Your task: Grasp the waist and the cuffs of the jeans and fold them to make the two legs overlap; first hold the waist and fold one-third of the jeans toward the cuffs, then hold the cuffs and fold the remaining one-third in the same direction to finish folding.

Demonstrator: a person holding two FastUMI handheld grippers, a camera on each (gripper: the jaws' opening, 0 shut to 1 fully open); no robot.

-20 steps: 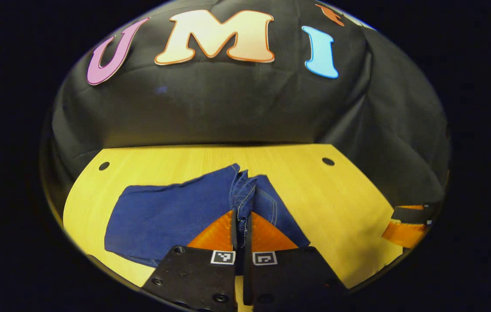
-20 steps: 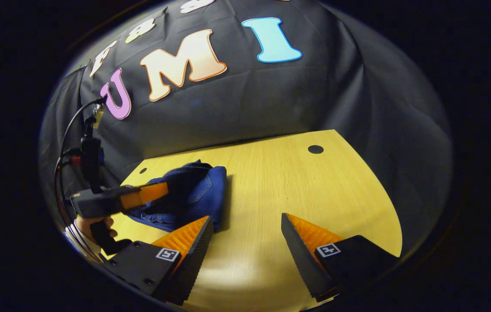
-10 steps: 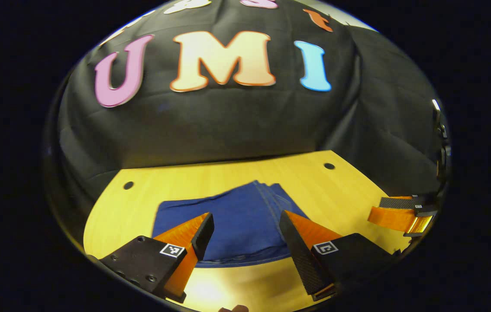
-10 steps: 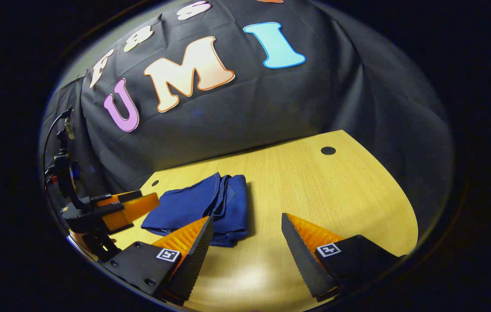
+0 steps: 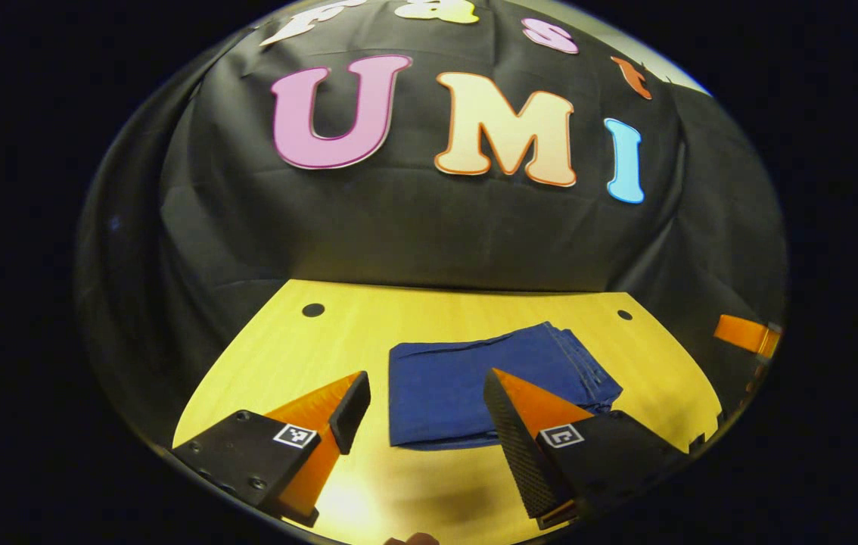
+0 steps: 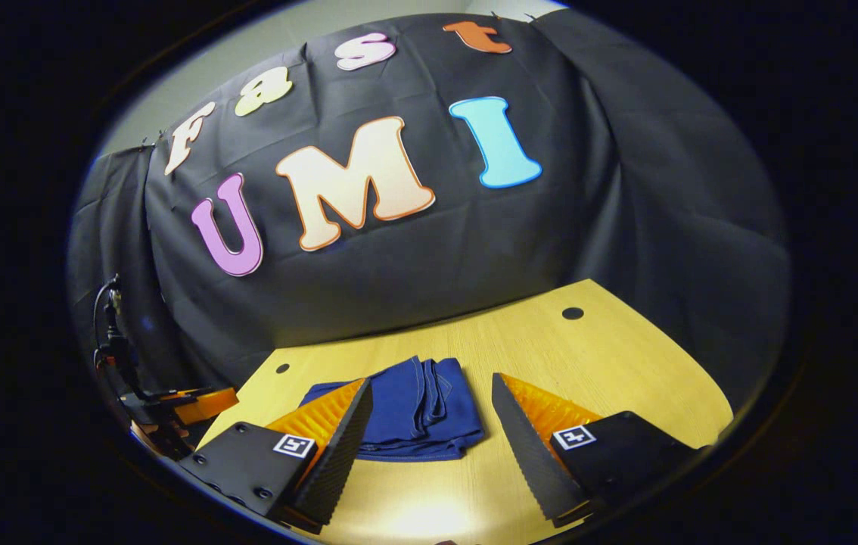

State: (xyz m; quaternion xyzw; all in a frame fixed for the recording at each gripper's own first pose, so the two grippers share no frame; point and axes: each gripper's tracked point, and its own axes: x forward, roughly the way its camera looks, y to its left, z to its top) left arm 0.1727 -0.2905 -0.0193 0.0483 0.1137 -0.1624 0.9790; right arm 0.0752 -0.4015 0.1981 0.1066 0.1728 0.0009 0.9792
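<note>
The left gripper view shows the jeans (image 5: 489, 390) folded into a compact stack on the tabletop (image 5: 278, 356), just ahead of the left gripper (image 5: 423, 405), jaws apart, while the right gripper (image 6: 429, 416) likewise hangs with jaws apart and empty.

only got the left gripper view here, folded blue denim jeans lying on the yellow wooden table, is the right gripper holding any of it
Observer: No. The right gripper is open, and the folded blue denim jeans lie flat on the yellow wooden table beyond its spread fingers.
Operator: where does my left gripper sit from over there
Observer: In the right gripper view the left gripper is off by the table's left edge, apart from the jeans.
Operator: any messy layers
Observer: From that side the stitched layers show bunched along the top of the pile, slightly uneven.
</note>
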